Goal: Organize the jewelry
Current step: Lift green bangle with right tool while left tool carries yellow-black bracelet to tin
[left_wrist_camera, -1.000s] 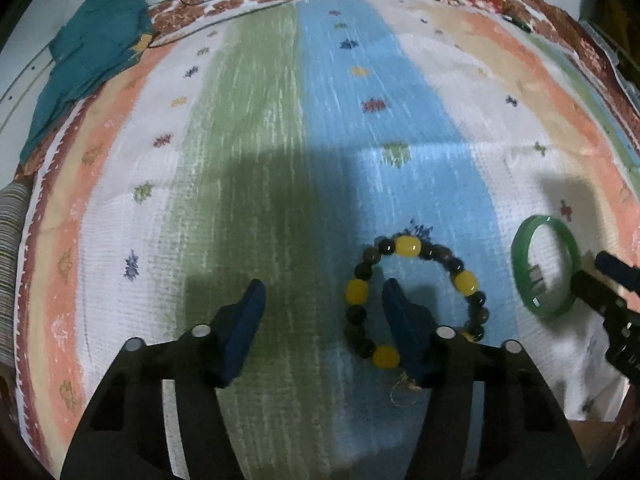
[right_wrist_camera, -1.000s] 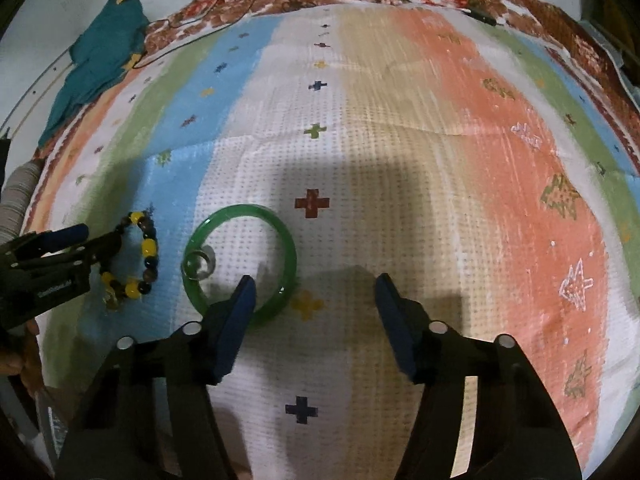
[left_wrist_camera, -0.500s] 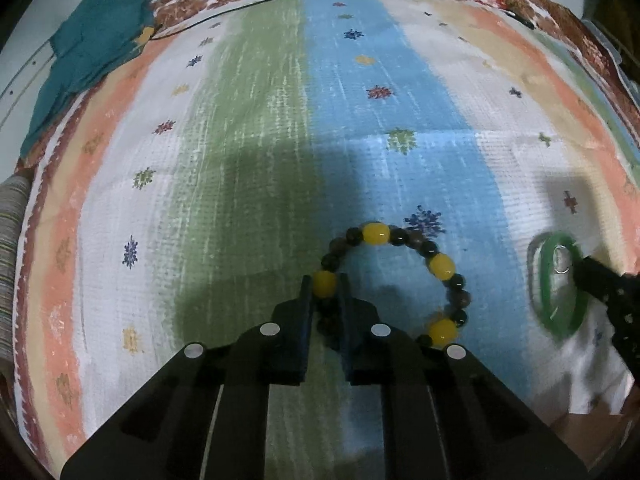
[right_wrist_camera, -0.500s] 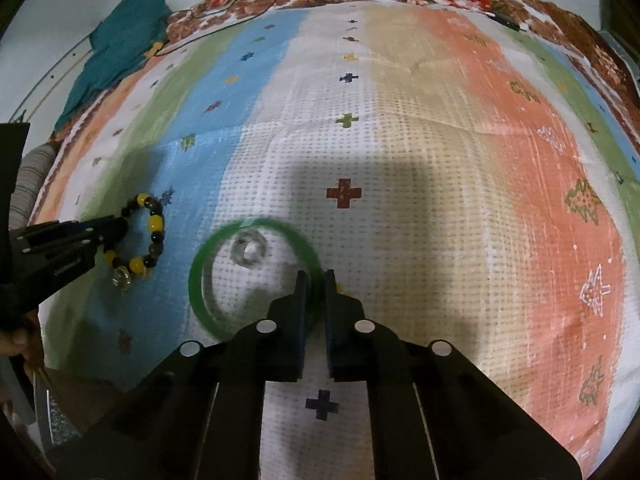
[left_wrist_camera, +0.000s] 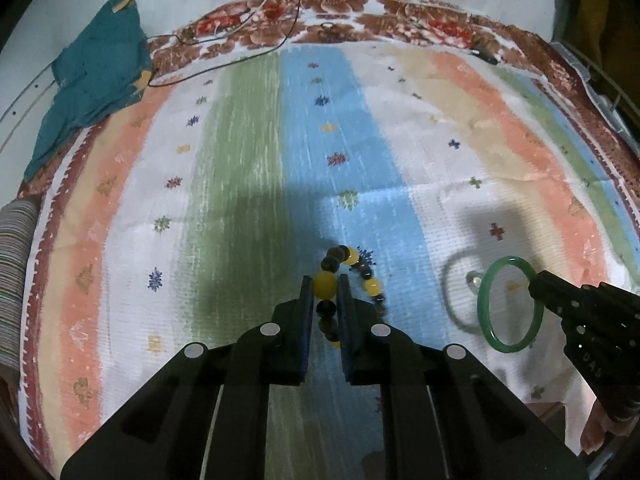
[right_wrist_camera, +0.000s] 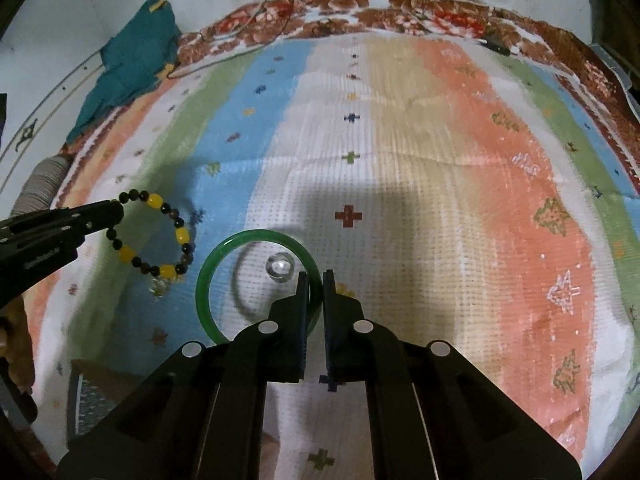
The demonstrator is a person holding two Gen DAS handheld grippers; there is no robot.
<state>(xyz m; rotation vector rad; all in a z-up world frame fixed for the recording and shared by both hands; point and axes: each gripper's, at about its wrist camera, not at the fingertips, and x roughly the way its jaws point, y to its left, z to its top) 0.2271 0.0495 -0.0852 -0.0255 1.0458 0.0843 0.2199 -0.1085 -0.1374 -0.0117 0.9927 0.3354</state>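
Note:
My left gripper (left_wrist_camera: 324,285) is shut on a bracelet of yellow and dark beads (left_wrist_camera: 370,287), which hangs lifted above the striped cloth; it also shows in the right wrist view (right_wrist_camera: 152,240). My right gripper (right_wrist_camera: 316,280) is shut on the rim of a green bangle (right_wrist_camera: 208,280), held above the cloth with its shadow below; the bangle shows in the left wrist view (left_wrist_camera: 486,308) too. A small clear ring (right_wrist_camera: 280,267) lies on the cloth under the bangle.
A striped patterned cloth (left_wrist_camera: 240,160) covers the surface. A teal cloth (left_wrist_camera: 92,92) lies crumpled at the far left corner, with thin wires (left_wrist_camera: 224,36) beside it. A small clear bauble (right_wrist_camera: 158,286) lies under the beads.
Both grippers went from open to shut, the left on the bead bracelet and the right on the green bangle. Both pieces have since been lifted off the cloth.

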